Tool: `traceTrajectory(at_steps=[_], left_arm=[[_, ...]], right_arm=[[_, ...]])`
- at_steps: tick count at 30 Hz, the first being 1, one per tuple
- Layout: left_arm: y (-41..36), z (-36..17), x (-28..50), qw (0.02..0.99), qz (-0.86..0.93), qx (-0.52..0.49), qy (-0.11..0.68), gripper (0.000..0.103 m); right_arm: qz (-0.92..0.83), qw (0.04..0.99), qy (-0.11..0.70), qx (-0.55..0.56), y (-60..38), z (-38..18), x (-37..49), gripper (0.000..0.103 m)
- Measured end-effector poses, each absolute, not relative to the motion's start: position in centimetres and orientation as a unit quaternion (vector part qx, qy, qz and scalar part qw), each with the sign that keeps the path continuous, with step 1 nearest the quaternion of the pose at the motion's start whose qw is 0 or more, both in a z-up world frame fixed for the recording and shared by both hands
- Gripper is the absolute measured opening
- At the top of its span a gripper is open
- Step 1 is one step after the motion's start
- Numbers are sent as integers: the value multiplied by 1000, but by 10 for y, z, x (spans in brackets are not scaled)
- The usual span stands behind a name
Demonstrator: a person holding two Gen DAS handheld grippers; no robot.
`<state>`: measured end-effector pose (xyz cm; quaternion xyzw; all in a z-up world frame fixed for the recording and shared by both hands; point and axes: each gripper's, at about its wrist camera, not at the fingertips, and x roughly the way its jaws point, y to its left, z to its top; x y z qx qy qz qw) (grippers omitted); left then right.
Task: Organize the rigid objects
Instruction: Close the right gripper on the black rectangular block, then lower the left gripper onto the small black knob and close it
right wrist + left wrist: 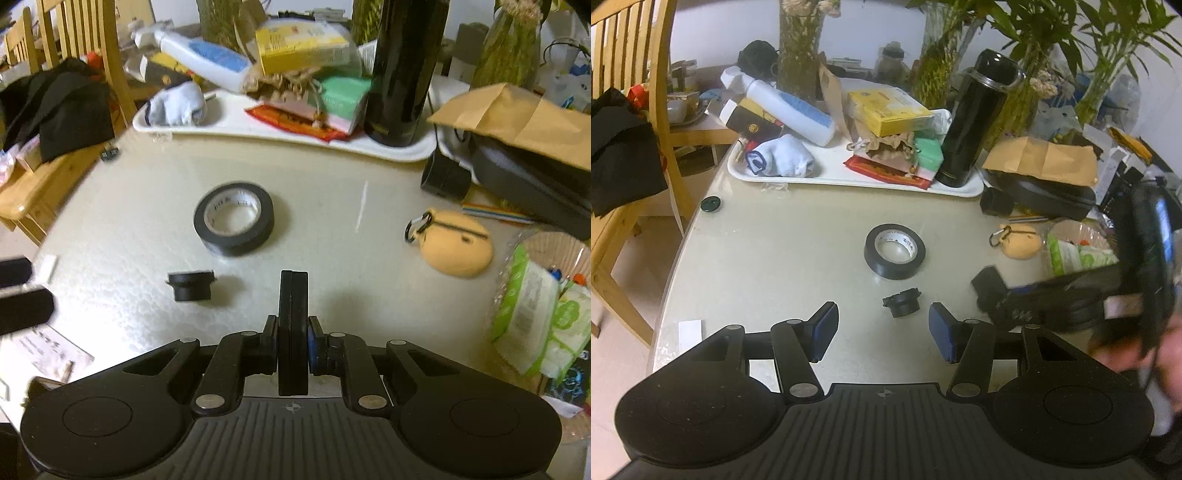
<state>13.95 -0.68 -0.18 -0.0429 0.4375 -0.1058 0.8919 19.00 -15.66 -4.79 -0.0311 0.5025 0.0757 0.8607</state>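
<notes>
Between the right gripper's (293, 332) blue pads stands a flat black block (293, 314), held edge-on and upright — the jaws are closed on it, pressing both broad faces. What the block is cannot be told from this view. It sits above the bare middle of the pale table (129, 229), so the step in hand looks like carrying it off to a resting place.

To do that well, I would keep the squeeze steady and the block vertical; it is gripped low, near its back end, so a quick swing could lever it out of the pads. Lifting clear before travelling seems wise, since a small black lens-like part (192, 286) lies just to the left and a roll of black tape (234, 218) lies beyond it, both loose and easily knocked.

The left gripper (882, 332) hovers with its jaws apart and nothing between them, the lens-like part (902, 302) just ahead of its fingertips. Farther out, the white tray (258, 129) is crowded — a black flask (402, 74) stands at its near right — so any placement there needs a gap chosen first.
</notes>
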Motion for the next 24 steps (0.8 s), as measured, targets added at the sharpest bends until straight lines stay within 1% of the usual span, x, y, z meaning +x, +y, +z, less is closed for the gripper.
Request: traceTrajectory(at_steps=[18, 24], left_arm=[[-9, -10, 138, 887, -118, -43, 444, 53], [-11, -9, 136, 887, -129, -40, 441, 53]], right_arm=[[97, 879, 466, -18, -176, 20, 142, 17], [101, 874, 475, -14, -191, 22, 115, 17]])
